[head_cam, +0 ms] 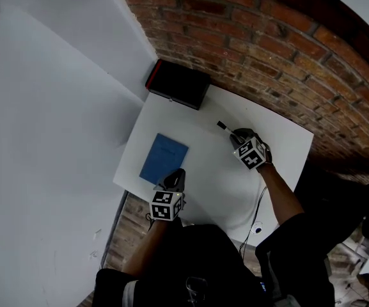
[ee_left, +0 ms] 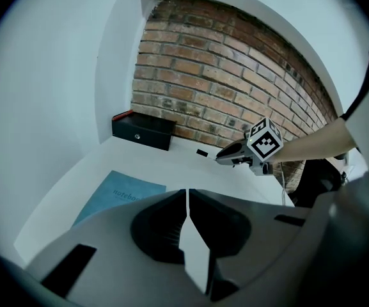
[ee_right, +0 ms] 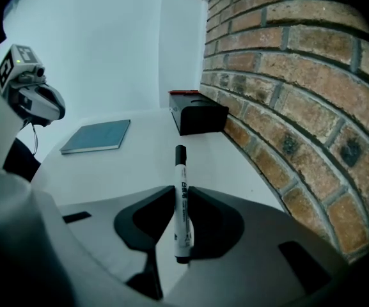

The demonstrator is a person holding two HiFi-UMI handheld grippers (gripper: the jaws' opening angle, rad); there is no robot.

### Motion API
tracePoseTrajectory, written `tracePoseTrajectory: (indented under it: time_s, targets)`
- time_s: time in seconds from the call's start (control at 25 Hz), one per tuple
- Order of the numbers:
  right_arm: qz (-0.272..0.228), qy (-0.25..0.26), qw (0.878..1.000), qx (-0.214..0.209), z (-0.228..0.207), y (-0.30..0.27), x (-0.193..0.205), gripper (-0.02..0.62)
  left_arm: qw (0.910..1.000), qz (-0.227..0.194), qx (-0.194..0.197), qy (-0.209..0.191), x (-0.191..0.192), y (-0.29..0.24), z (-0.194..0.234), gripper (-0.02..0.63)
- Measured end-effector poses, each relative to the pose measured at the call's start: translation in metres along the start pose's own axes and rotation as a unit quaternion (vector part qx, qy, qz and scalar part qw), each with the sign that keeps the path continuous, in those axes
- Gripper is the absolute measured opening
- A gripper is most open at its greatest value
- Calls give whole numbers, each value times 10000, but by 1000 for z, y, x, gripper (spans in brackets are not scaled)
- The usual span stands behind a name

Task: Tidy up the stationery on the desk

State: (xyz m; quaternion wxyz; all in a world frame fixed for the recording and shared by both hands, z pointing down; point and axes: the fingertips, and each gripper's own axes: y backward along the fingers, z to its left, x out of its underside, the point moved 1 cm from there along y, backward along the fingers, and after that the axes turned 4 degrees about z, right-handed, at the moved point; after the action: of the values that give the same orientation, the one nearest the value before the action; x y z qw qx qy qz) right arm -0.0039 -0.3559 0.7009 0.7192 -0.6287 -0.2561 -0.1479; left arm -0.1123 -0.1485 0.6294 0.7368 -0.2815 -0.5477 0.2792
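Marker (ee_right: 180, 165) clamped in right gripper (head_cam: 235, 135) jaws nr desk (head_cam: 280, 147) edge by brick wall (head_cam: 267, 43); left gripper (ee_left: 187, 194) jaws clenched, empty.

A blue notebook (head_cam: 164, 158), white black-capped marker (ee_right: 181, 203) and black, red-edged box (head_cam: 179, 84) on a white desk (head_cam: 222, 184) by a red-brown brick wall (head_cam: 267, 50).

The white desk (head_cam: 210, 178) bears a blue notebook (head_cam: 164, 158) and black box (head_cam: 178, 85) (at the wall).

My right tongs (ee_right: 181, 192) are clamped on a white marker (ee_right: 180, 165), its black cap pointing toward the black box (ee_right: 197, 117) at the far end of the worktop (ee_right: 133, 168). Left of the box I see a blue notebook (ee_right: 98, 136) lying flat. The brick wall (ee_right: 286, 94) runs along the box's right.
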Motion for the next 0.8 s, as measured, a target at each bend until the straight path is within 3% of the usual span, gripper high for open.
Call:
tracePoseTrajectory:
  time_s: [0.28,0.8]
  targets:
    - [-116,-138,9996,217,-2,30,2,80,9996,-81,175,-211,-7,2,-14,26]
    - [-245,-1077,9887,1012,21,83,12,80,9914,-115,875,-966,-26,0,-21,26]
